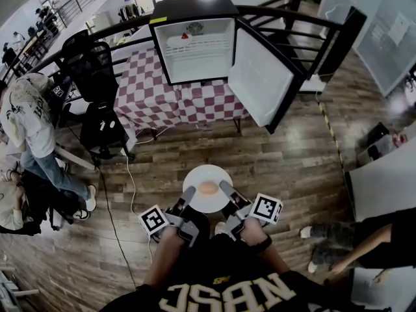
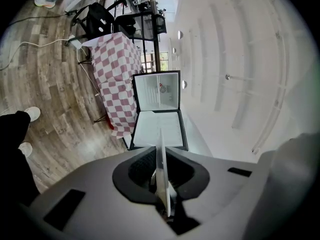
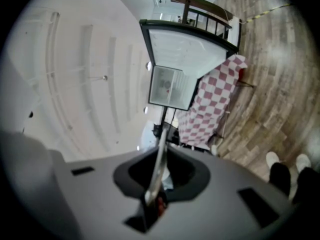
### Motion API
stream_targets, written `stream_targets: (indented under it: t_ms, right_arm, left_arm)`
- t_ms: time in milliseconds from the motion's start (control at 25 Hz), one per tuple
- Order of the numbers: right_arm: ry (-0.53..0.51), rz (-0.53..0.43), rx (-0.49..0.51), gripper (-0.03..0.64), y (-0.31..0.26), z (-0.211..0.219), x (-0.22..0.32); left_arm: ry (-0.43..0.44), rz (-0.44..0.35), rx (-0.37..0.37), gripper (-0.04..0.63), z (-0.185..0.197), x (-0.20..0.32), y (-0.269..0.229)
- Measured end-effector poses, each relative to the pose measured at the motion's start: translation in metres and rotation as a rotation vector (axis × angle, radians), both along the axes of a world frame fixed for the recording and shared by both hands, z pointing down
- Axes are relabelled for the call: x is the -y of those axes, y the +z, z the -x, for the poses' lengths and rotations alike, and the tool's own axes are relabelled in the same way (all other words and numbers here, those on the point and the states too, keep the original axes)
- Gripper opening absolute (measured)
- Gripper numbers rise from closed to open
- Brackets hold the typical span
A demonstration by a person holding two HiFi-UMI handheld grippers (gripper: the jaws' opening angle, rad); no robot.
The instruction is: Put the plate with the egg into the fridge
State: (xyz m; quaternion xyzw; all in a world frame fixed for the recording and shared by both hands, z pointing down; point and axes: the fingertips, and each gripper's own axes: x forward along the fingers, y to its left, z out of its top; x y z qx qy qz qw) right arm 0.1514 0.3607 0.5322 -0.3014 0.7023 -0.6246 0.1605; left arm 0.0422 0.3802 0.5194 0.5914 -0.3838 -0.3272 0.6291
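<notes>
Wooden floor (image 1: 279, 161) below; plate (image 1: 205, 171) with egg (image 1: 207, 188), rim clenched in left gripper (image 1: 190, 192), right gripper (image 1: 225, 186) fingers.

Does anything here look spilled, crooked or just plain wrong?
Nothing stands out. The plate sits level, its rim clamped by the left hand-held gripper and the right hand-held gripper, with the egg near its middle. Ahead, the fridge stands upright with its door open.

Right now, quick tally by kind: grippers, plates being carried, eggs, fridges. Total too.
Grippers: 2, left gripper and right gripper, each shut on the plate's rim
Plates carried: 1, white plate
Eggs: 1, egg on that plate
Fridges: 1, black mini fridge, door open
Total: 5
</notes>
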Motion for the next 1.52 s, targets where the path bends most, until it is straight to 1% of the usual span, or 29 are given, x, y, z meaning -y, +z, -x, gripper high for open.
stream_targets:
  t_ms: [120, 200, 280, 360, 600, 800, 960, 1080, 1200, 1280, 1400, 1520]
  right_arm:
    - [0.024, 0.018, -0.012, 0.038, 0.007, 0.006, 0.019]
    - [0.043, 0.03, -0.039, 0.038, 0.009, 0.011, 0.033]
    - [0.059, 0.032, -0.07, 0.038, 0.008, 0.018, 0.048]
    - [0.072, 0.019, -0.075, 0.038, 0.006, 0.028, 0.066]
    - [0.058, -0.014, -0.079, 0.038, -0.002, 0.073, 0.123]
    - [0.06, 0.013, -0.054, 0.038, 0.002, 0.111, 0.15]
    - [0.057, 0.023, -0.073, 0.038, 0.006, 0.132, 0.168]
    - [0.07, 0.032, -0.095, 0.038, 0.01, 0.142, 0.175]
    - [0.078, 0.042, -0.081, 0.038, 0.011, 0.148, 0.181]
    - [0.081, 0.037, -0.075, 0.038, 0.009, 0.15, 0.185]
    - [0.084, 0.032, -0.092, 0.038, 0.008, 0.15, 0.194]
    - [0.096, 0.015, -0.081, 0.038, 0.008, 0.148, 0.209]
  left_arm:
    - [0.026, 0.009, -0.007, 0.038, 0.007, 0.02, 0.007]
    - [0.068, 0.007, 0.027, 0.037, 0.012, 0.036, 0.008]
    - [0.104, -0.011, 0.061, 0.038, 0.018, 0.055, 0.005]
    - [0.113, -0.025, 0.064, 0.038, 0.026, 0.074, 0.002]
    - [0.076, -0.039, 0.004, 0.038, 0.071, 0.126, -0.006]
    - [0.05, -0.036, -0.012, 0.038, 0.11, 0.154, -0.001]
    - [0.038, -0.019, -0.023, 0.038, 0.131, 0.168, 0.005]
    - [0.036, -0.01, -0.037, 0.038, 0.141, 0.176, 0.009]
    - [0.036, -0.007, -0.05, 0.038, 0.146, 0.183, 0.009]
    - [0.037, -0.006, -0.059, 0.038, 0.148, 0.188, 0.009]
    - [0.038, 0.007, -0.069, 0.038, 0.148, 0.198, 0.011]
    - [0.042, 0.012, -0.087, 0.038, 0.145, 0.212, 0.013]
